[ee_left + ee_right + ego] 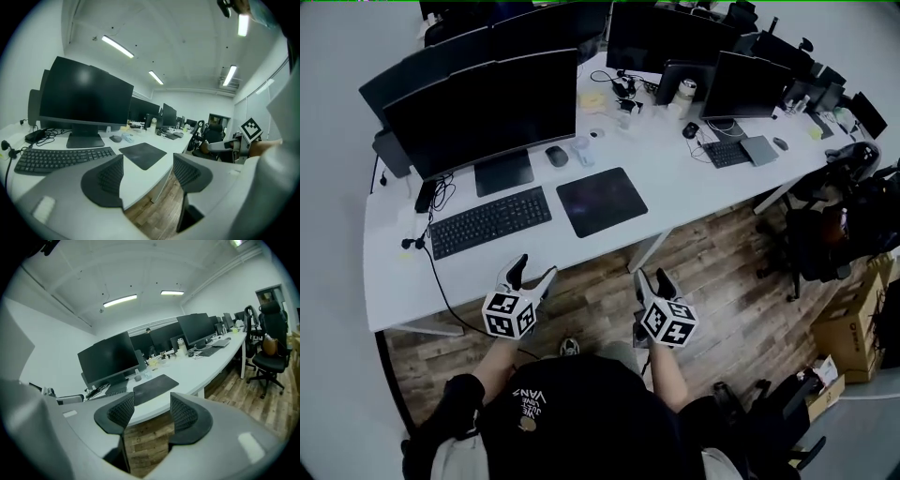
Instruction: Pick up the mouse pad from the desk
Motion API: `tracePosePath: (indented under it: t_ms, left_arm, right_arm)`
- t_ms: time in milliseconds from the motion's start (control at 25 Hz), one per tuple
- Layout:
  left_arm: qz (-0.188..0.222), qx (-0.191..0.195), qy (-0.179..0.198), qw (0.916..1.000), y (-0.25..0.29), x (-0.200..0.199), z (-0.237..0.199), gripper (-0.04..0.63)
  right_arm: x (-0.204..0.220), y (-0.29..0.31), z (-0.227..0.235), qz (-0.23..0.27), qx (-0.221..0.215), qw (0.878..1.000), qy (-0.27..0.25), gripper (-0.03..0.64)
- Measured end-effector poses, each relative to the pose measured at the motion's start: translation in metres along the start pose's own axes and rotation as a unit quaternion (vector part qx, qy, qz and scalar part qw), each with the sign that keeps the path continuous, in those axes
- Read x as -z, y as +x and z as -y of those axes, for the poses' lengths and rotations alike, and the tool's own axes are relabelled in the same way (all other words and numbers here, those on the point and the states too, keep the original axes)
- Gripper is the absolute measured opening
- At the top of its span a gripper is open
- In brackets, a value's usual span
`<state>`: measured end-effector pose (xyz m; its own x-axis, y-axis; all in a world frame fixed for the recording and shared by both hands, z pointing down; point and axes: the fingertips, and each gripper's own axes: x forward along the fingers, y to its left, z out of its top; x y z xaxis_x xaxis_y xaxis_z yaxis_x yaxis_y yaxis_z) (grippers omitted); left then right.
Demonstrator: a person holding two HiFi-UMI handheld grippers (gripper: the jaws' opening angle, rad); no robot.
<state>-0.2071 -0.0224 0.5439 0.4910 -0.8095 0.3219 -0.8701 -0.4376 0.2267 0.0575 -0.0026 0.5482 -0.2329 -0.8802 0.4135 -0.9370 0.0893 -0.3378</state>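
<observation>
Pickup not begun: mouse pad (602, 201) flat on tabletop (694, 183), just right of keyboard (490, 221), untouched; left gripper (536, 270) and right gripper (652, 277) short of tabletop edge, jaws spread, empty; reach, grip, lift all left to do

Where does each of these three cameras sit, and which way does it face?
Head view: on the person's head, looking steeply down at the desk; forearms, left gripper and right gripper show.
Left gripper view: on that gripper, looking along its open jaws over the keyboard.
Right gripper view: on that gripper, looking along its open jaws at the desk's edge.
All three show the mouse pad.
</observation>
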Motion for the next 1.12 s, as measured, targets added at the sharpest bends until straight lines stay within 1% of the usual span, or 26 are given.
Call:
tracePosePath:
  t_ms: [80, 280, 440, 800, 960, 1120]
  left_arm:
    - [-0.007, 0.000, -0.003, 1.0000, 0.013, 0.000, -0.006, 0.308]
    - [-0.016, 0.004, -0.003, 0.9999, 0.048, -0.001, -0.002, 0.308]
    - [-0.025, -0.013, -0.011, 0.9995, 0.068, -0.003, -0.006, 0.308]
    - [-0.029, -0.058, -0.030, 0.9975, 0.131, -0.011, -0.001, 0.308]
    - [-0.030, -0.085, -0.034, 0.9954, 0.155, -0.013, -0.004, 0.308]
    - [-0.034, -0.117, -0.029, 0.9922, 0.171, -0.016, -0.012, 0.308]
  right_arm:
    - [-0.002, 0.009, 0.003, -0.004, 0.006, 1.000, 0.000, 0.225]
    - [-0.006, 0.030, 0.030, -0.017, 0.021, 1.000, 0.013, 0.225]
    - [-0.010, 0.056, 0.046, -0.039, 0.016, 0.999, 0.011, 0.225]
    - [-0.038, 0.119, 0.086, -0.080, -0.020, 0.996, -0.019, 0.225]
    - [-0.049, 0.143, 0.103, -0.096, -0.042, 0.994, -0.035, 0.225]
    - [-0.051, 0.163, 0.108, -0.118, -0.073, 0.989, -0.053, 0.225]
